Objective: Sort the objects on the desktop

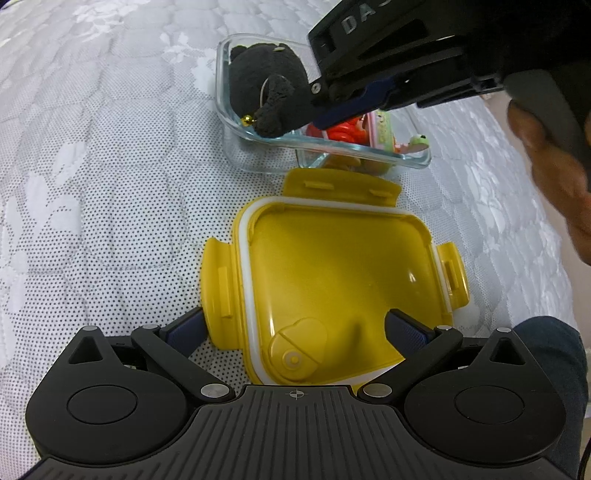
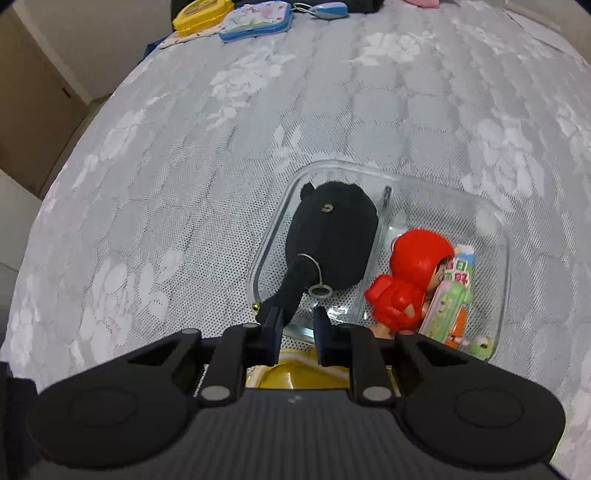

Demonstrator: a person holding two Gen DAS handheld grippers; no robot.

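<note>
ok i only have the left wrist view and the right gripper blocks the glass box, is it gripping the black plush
observer: no, the right gripper is open; the black plush has its tail beside one finger, and nothing sits between the two.
operator: one space in the box or two
observer: two; a divider splits the glass box, plush on one side, a red hooded figure on the other.
operator: anything else left to sort
observer: yes, a yellow case and a blue tin lie far beyond the box.
</note>
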